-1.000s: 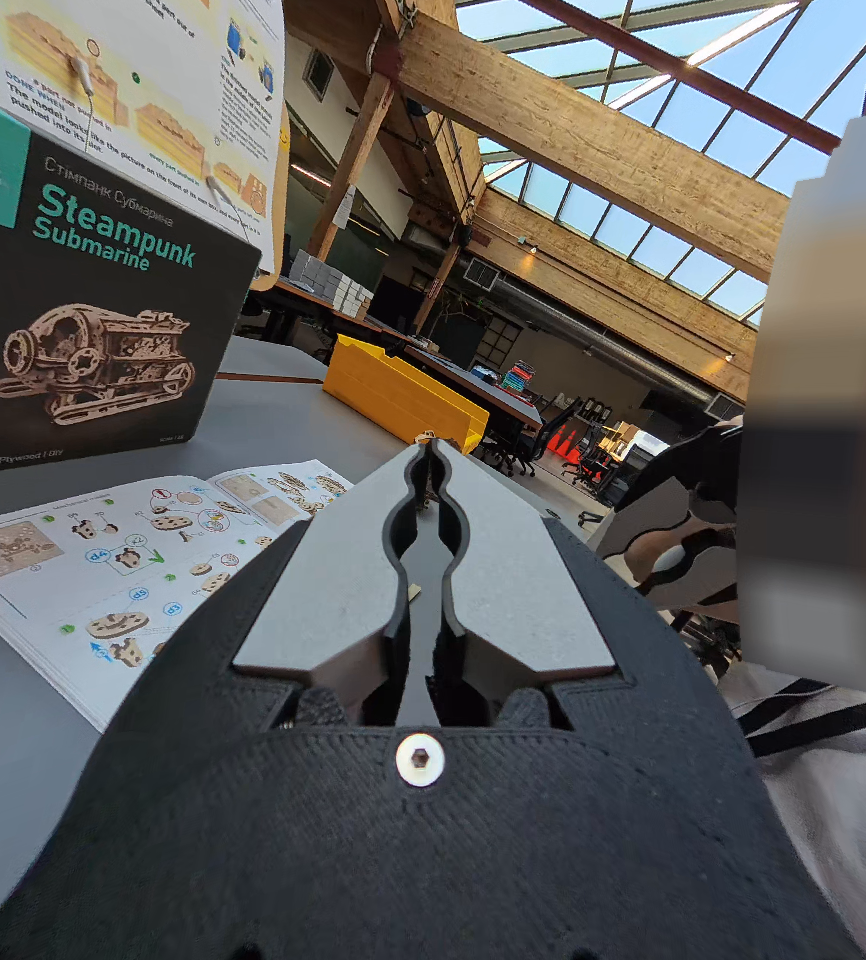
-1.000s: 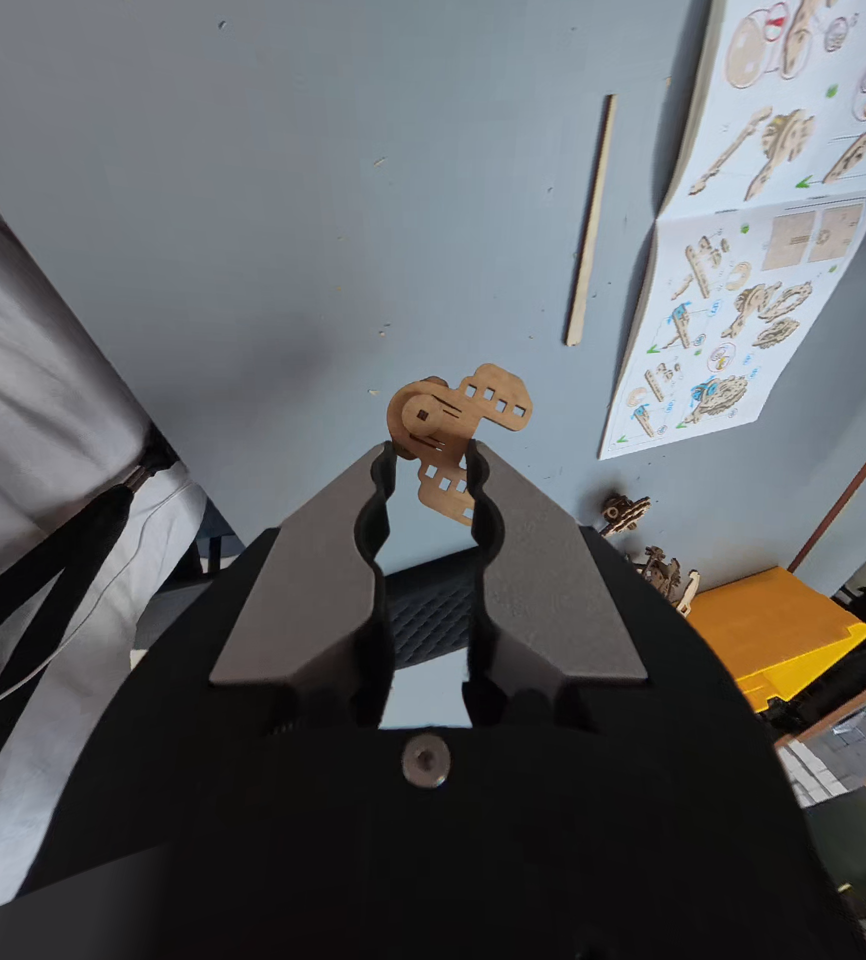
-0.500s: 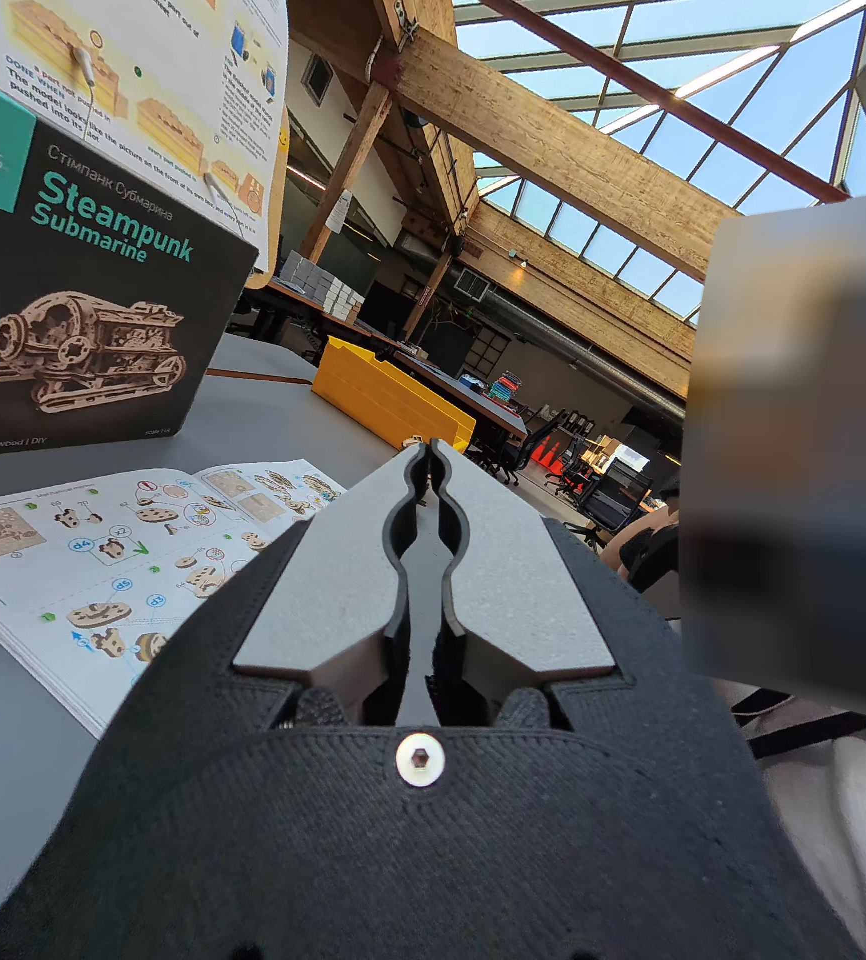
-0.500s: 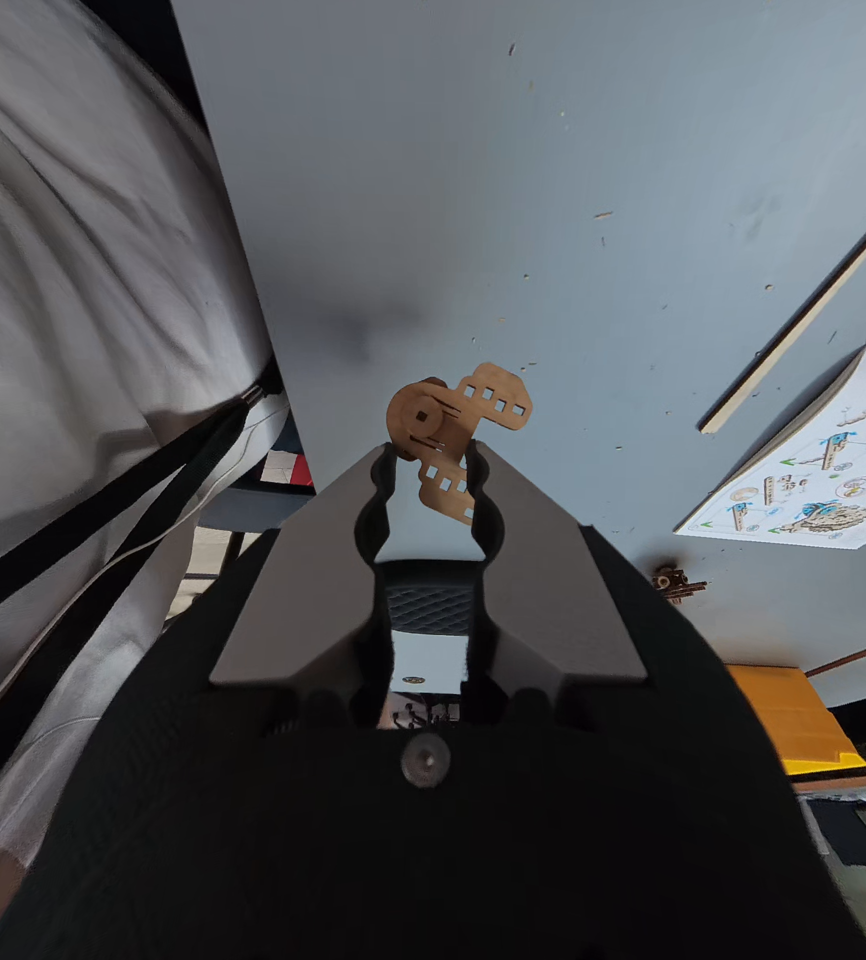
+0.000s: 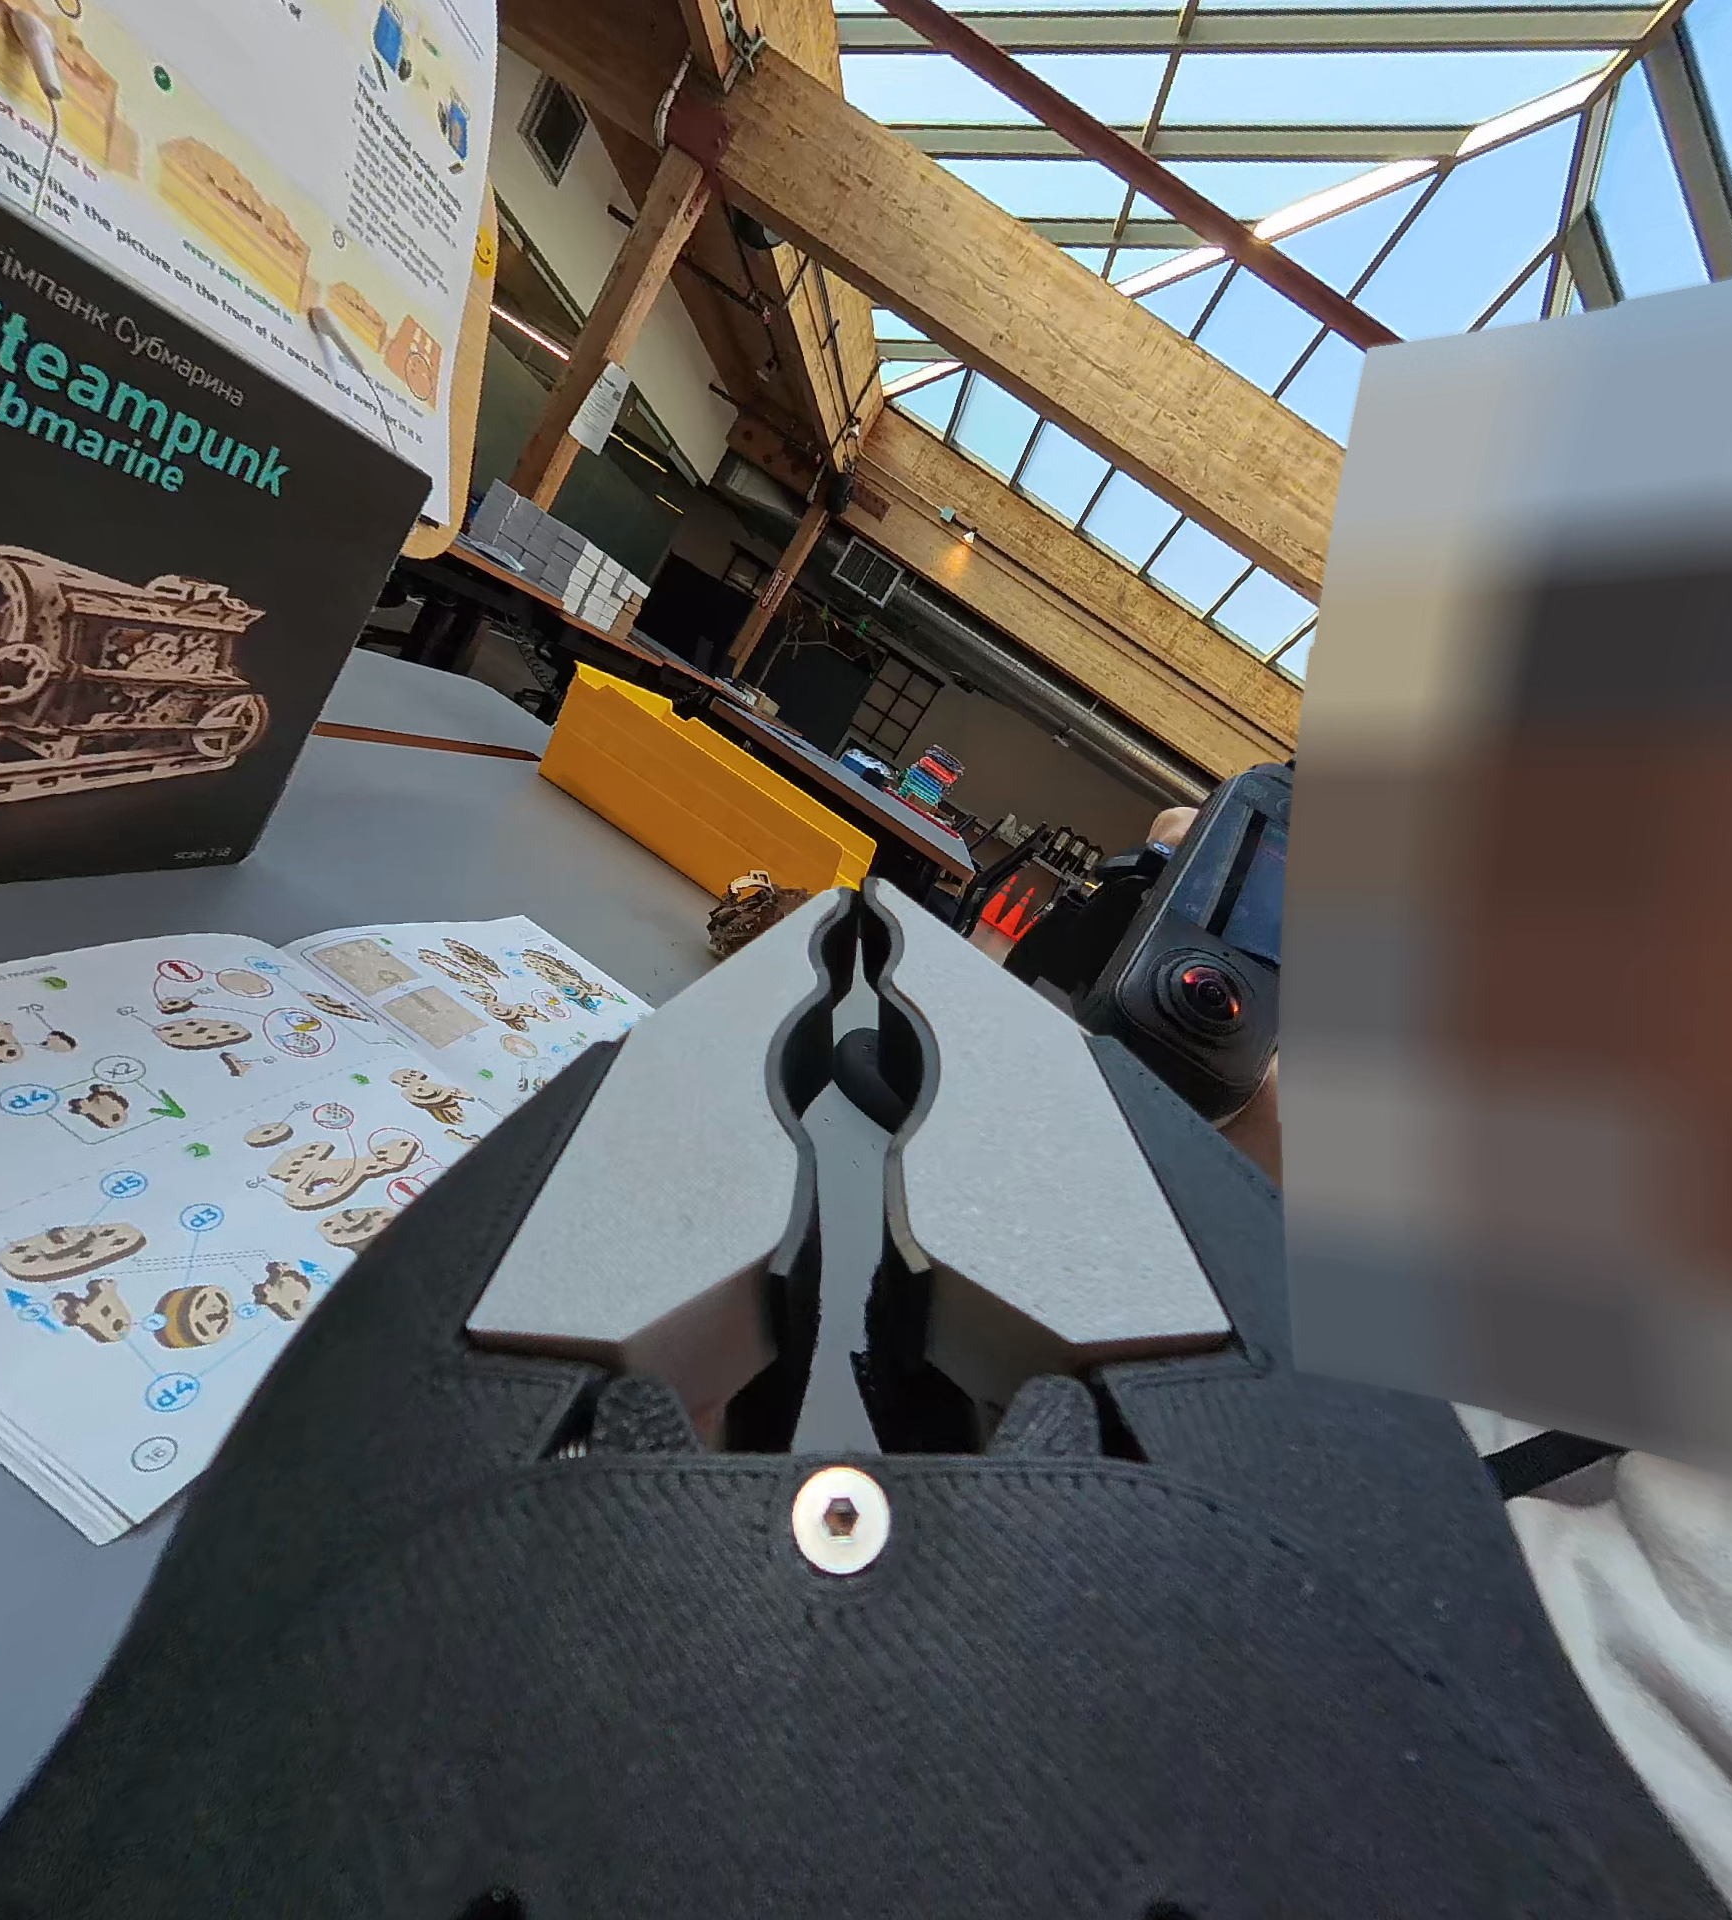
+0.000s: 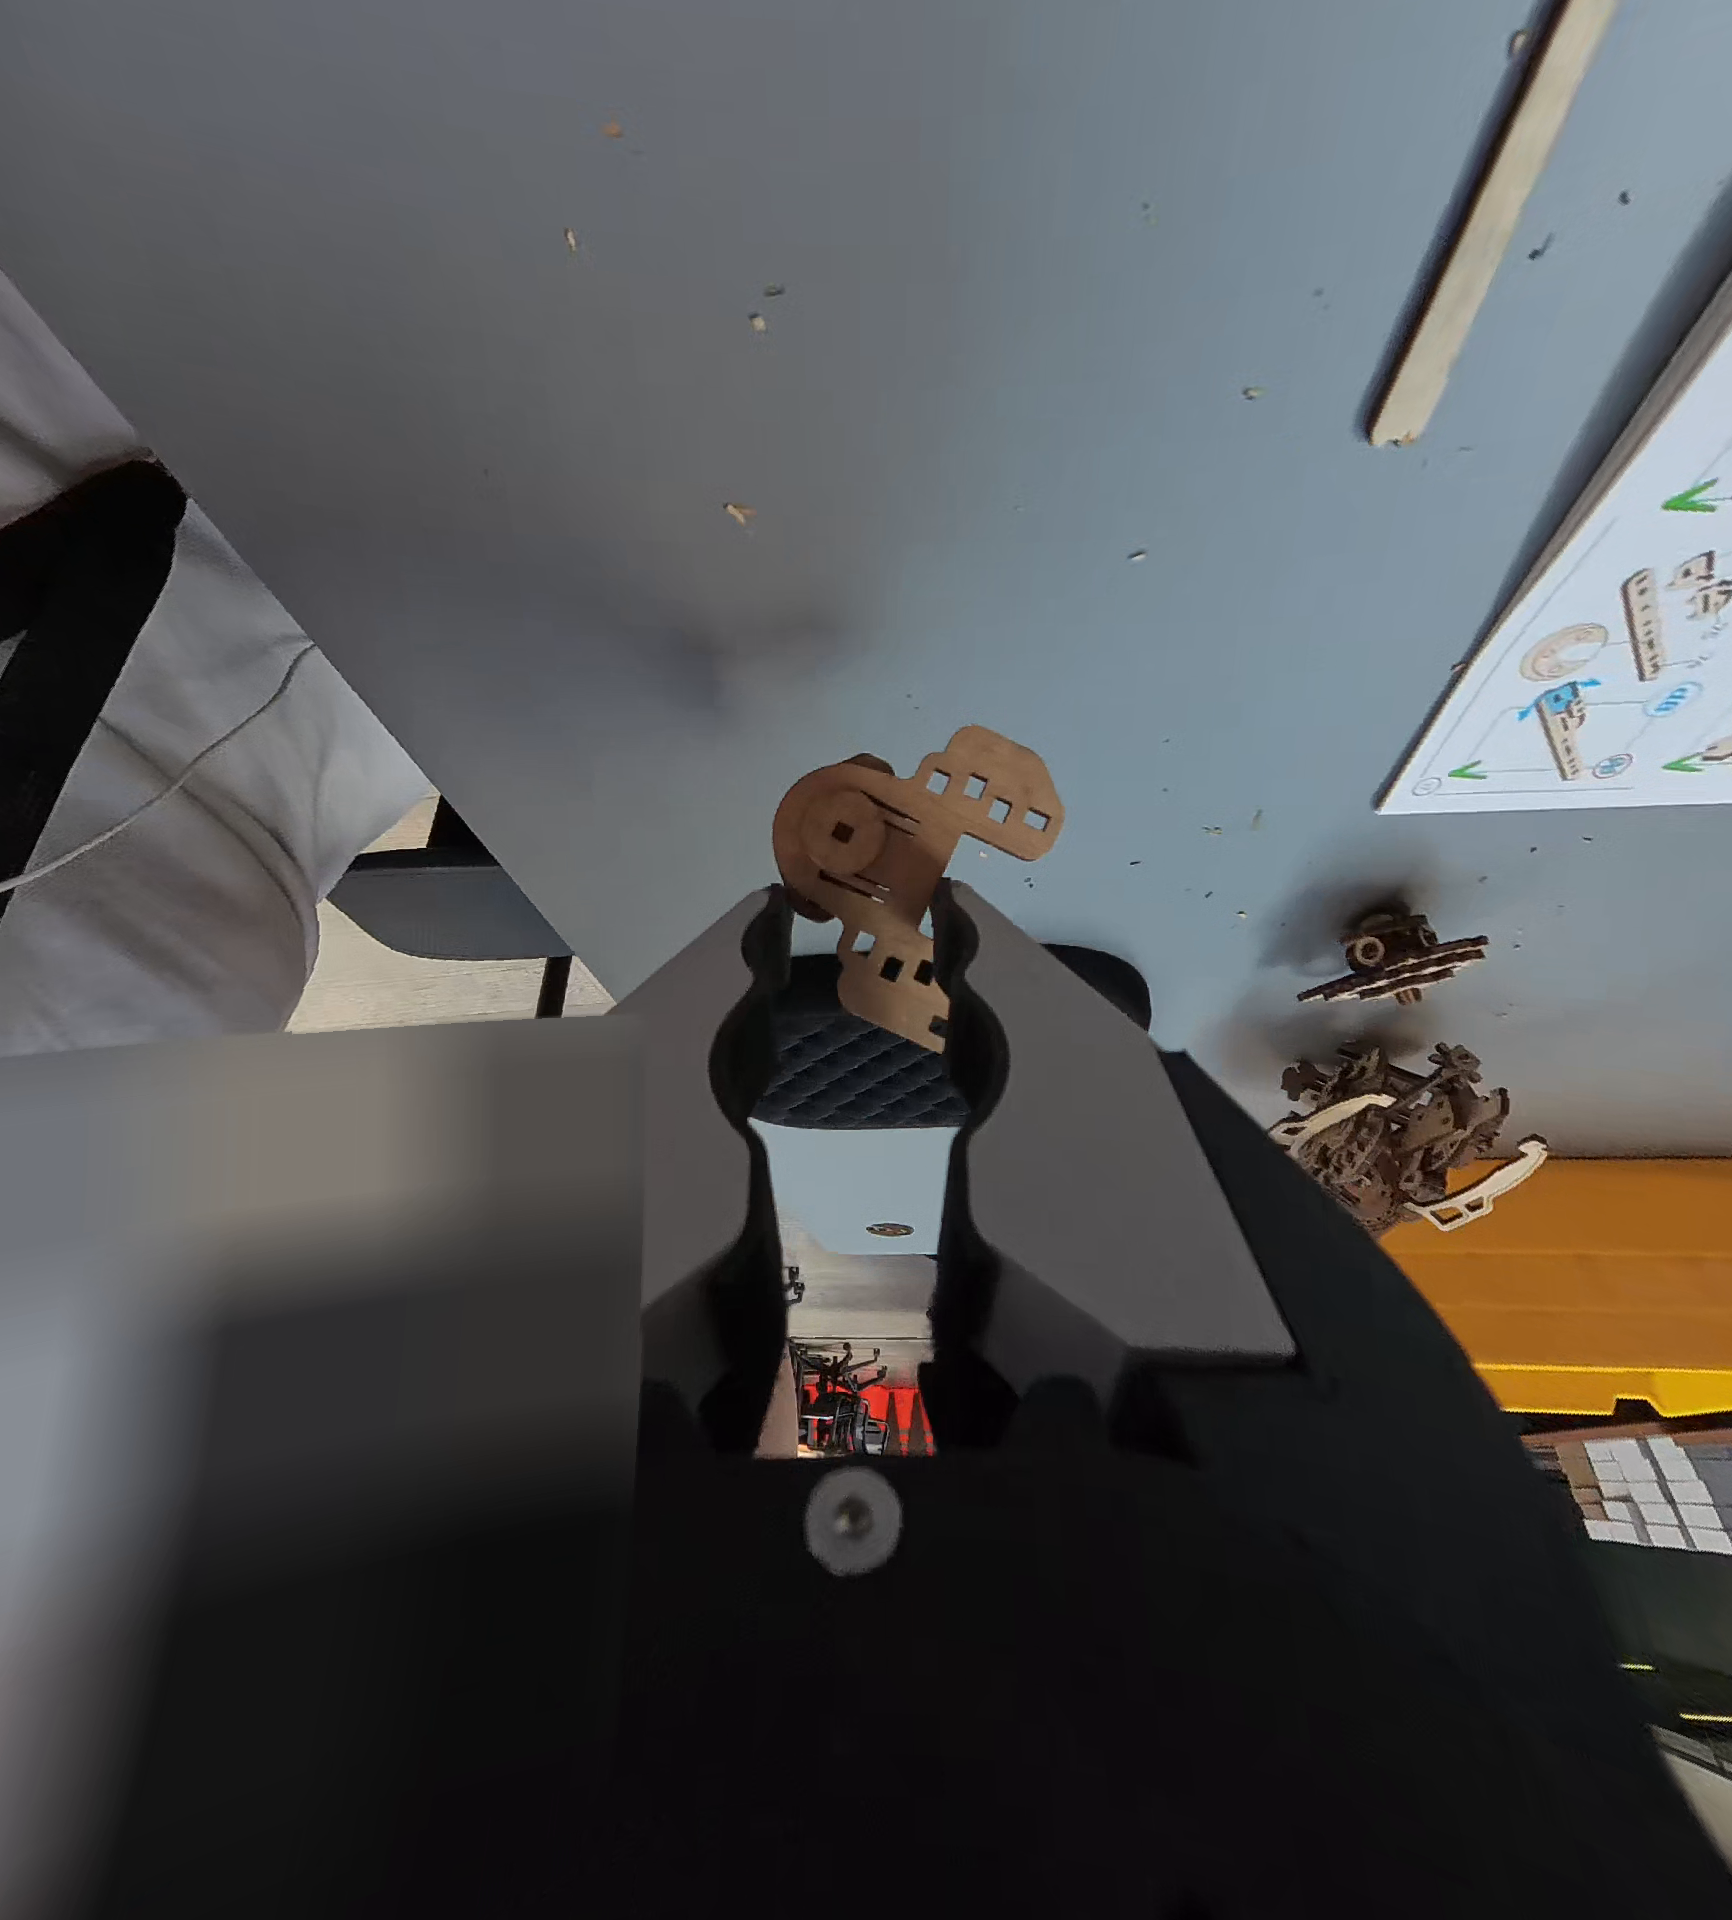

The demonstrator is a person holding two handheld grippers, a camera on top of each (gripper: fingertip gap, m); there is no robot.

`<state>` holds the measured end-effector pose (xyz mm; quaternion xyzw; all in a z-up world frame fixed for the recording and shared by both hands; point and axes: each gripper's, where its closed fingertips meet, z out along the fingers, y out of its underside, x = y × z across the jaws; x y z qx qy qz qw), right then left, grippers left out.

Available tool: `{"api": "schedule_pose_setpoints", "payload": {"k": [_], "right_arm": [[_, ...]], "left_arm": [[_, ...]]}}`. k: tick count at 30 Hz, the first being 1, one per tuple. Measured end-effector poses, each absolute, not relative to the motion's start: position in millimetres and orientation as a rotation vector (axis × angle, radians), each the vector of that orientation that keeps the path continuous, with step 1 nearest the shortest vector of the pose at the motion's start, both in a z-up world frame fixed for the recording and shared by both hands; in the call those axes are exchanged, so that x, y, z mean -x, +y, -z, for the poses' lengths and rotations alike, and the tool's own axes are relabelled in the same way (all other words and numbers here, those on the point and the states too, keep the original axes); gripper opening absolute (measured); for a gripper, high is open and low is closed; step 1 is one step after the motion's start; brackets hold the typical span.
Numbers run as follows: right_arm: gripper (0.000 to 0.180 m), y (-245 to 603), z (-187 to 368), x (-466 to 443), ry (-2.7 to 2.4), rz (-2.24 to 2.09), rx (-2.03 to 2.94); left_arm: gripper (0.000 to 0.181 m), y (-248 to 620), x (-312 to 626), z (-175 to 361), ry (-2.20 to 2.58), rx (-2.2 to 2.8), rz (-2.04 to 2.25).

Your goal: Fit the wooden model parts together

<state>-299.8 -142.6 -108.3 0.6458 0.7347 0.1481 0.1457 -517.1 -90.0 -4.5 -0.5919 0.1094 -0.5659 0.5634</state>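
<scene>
Booklet [image 6: 1672, 582], stick [image 6: 1485, 223], sub-assemblies [image 6: 1402, 1138] nearby

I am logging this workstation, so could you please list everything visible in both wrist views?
wooden part: one, light brown, slotted, clamped in the right claw
wooden sub-assemblies: two, dark brown, on the table by the yellow bin
wooden strip: one, pale, flat on the table
instruction booklet: one, white, open on the table
model kit box: one, black, upright behind the booklet
yellow bin: one, at the table's far edge
table: one, grey, strewn with wood crumbs
left claw: grey fingers, shut, empty
right claw: grey fingers, shut on the wooden part
</scene>
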Motion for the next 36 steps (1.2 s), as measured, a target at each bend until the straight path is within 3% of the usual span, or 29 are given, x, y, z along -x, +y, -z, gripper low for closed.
{"api": "schedule_pose_setpoints", "payload": {"k": [6,15,24,31,36], "right_arm": [[0.026,-127.3,106.6,293.1,2.084,-0.396,-1.936],[0.027,-101.6,90.6,383.4,2.368,1.003,-2.322],[0.027,-81.9,91.1,389.0,2.563,1.312,-2.387],[0.027,-88.2,89.9,393.3,2.199,1.652,-2.342],[0.026,-88.1,75.0,391.9,1.825,1.918,-2.266]], "left_arm": [[0.0,-87.0,506.5,17.9,0.254,1.481,1.363],[0.012,-90.5,442.3,70.1,0.377,1.805,1.297],[0.026,-93.7,401.4,106.1,0.306,1.969,1.401],[0.021,-98.0,389.1,96.9,0.391,1.884,1.443],[0.024,-92.0,400.1,95.1,0.63,1.833,0.965]]}}
